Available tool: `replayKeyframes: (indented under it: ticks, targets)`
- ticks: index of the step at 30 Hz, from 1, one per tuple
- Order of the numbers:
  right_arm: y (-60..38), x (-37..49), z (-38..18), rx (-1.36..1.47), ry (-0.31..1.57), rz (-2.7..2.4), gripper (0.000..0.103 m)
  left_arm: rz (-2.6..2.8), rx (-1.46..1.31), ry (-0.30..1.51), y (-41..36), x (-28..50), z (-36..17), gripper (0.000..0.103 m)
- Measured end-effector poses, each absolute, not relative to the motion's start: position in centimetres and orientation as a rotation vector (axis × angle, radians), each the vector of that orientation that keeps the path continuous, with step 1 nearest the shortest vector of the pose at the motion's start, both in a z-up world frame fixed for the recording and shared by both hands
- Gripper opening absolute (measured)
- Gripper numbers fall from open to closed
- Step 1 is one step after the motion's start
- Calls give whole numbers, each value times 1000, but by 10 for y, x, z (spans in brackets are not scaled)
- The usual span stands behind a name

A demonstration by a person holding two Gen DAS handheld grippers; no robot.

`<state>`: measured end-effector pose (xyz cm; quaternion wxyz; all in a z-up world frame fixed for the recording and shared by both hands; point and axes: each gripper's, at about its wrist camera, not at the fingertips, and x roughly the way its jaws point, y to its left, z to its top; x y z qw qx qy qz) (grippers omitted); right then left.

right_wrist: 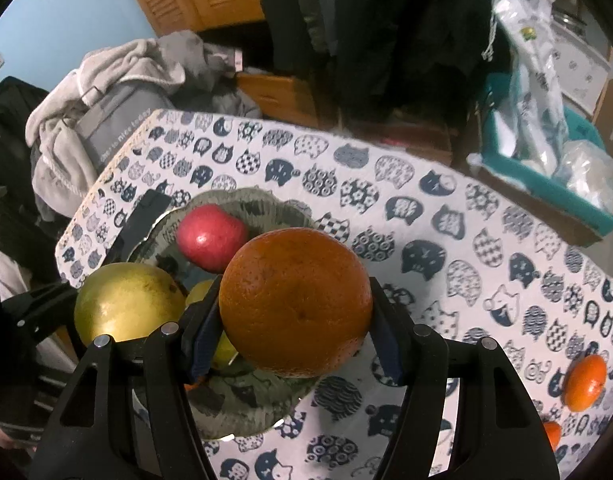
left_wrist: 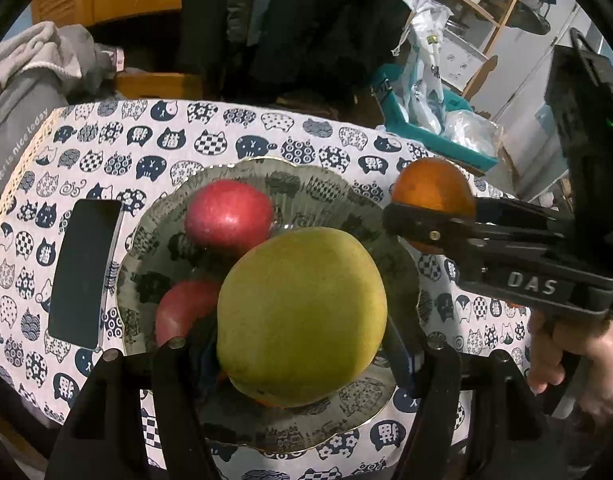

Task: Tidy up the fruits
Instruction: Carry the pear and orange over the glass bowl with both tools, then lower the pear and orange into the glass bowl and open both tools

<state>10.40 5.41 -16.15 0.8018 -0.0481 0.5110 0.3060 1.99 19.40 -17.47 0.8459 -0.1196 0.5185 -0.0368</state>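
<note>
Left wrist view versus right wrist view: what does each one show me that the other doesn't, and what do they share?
Only the left wrist view shows a second red apple low in the bowl and the person's hand. Only the right wrist view shows a small orange loose on the tablecloth. Both show the glass bowl, the left gripper clamping the green fruit, the right gripper clamping the orange, and a red apple.
</note>
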Motion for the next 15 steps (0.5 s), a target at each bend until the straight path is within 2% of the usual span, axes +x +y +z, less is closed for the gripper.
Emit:
replayKeyframes:
  ticks: [15]
  targets:
    - [66, 109, -194, -101, 1192, 674, 68, -111, -237, 1186, 171, 13, -203, 70]
